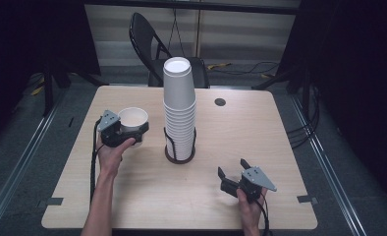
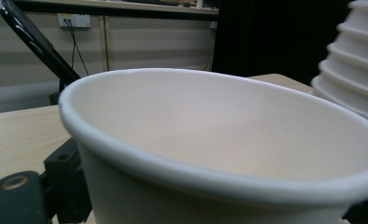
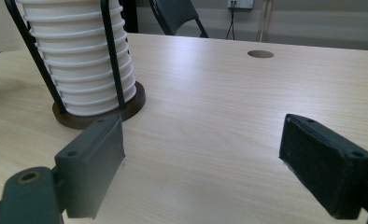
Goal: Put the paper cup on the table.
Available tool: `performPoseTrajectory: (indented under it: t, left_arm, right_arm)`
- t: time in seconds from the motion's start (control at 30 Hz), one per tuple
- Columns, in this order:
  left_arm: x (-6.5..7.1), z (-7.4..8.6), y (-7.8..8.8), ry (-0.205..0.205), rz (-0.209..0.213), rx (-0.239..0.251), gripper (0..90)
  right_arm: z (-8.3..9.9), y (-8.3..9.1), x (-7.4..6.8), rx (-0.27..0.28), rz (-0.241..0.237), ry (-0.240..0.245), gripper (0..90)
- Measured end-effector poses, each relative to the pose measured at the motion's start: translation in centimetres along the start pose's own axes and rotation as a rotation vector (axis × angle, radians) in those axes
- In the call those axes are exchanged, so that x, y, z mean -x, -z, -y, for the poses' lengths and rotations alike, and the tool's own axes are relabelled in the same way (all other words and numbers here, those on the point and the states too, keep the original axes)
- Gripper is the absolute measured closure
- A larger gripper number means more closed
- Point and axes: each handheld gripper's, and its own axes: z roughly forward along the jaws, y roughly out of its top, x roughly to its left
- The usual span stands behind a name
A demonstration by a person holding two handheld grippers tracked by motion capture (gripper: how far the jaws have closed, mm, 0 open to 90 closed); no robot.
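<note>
A single white paper cup (image 1: 132,119) stands upright, mouth up, at the table's left, and my left gripper (image 1: 132,133) is shut on its wall. Up close in the left gripper view, the cup (image 2: 219,140) spreads wide with its rim toward the camera. A tall stack of white cups (image 1: 179,108) stands upside down in a black wire holder with a round dark base (image 1: 179,157) at the table's middle. My right gripper (image 1: 232,169) rests near the front right, jaws wide open with nothing between them. In the right gripper view, the stack (image 3: 79,56) stands ahead to the left.
The wooden table (image 1: 240,132) has a dark cable hole (image 1: 220,102) at its back right. A black folding chair (image 1: 150,39) stands behind the table. Bare tabletop (image 3: 229,93) lies between the stack and my right gripper.
</note>
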Motion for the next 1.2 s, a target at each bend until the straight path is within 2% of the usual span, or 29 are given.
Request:
performPoseTrajectory:
  t: [0.13, 0.2, 0.23, 0.33, 0.4, 0.53, 0.63, 0.73, 0.93, 1.07, 1.1, 1.2]
  left_arm:
    - [-0.8, 0.5, -1.0, 0.009, -0.001, -0.002, 8.7]
    - [-1.1, 0.8, -1.4, 0.019, 0.021, 0.000, 8.5]
    - [-1.3, 1.0, -1.6, 0.016, 0.007, -0.011, 8.5]
    - [-1.7, 1.4, -2.0, 0.032, 0.002, -0.018, 8.1]
    - [-1.9, 1.6, -2.3, 0.018, -0.007, -0.027, 7.9]
    - [-2.5, 2.3, -2.8, 0.043, -0.005, -0.050, 8.0]
    - [-2.7, 2.8, -3.1, 0.029, -0.015, -0.078, 6.9]
    - [-2.7, 3.2, -3.3, 0.043, -0.031, -0.103, 6.2]
    - [-2.7, 3.8, -3.0, 0.038, -0.031, -0.119, 7.5]
    - [-2.6, 4.0, -3.0, -0.002, -0.054, -0.163, 10.3]
    - [-2.5, 4.1, -3.0, -0.007, -0.060, -0.185, 11.0]
    - [-2.4, 4.4, -3.0, -0.012, -0.068, -0.200, 12.7]
  right_arm:
    - [0.0, 0.0, 0.0, -0.003, -0.005, -0.007, 13.5]
    - [0.0, 0.0, 0.0, -0.002, -0.001, 0.001, 13.5]
    - [0.0, 0.0, -0.1, -0.003, -0.003, 0.001, 13.5]
    - [0.0, 0.0, 0.0, -0.003, -0.005, 0.003, 13.5]
    - [0.0, 0.0, 0.0, -0.006, -0.008, 0.002, 13.6]
    - [0.0, 0.0, -0.1, -0.003, -0.006, 0.005, 13.6]
    - [0.0, 0.0, -0.1, -0.007, -0.010, 0.005, 13.6]
    - [0.0, 0.0, -0.1, -0.007, -0.011, 0.003, 13.6]
    - [0.0, 0.0, -0.1, -0.005, -0.008, 0.007, 13.7]
    - [0.0, 0.0, -0.1, -0.006, -0.013, 0.007, 13.7]
    - [0.0, 0.0, -0.1, -0.006, -0.013, 0.008, 13.6]
    - [0.0, 0.0, -0.1, -0.007, -0.014, 0.007, 13.6]
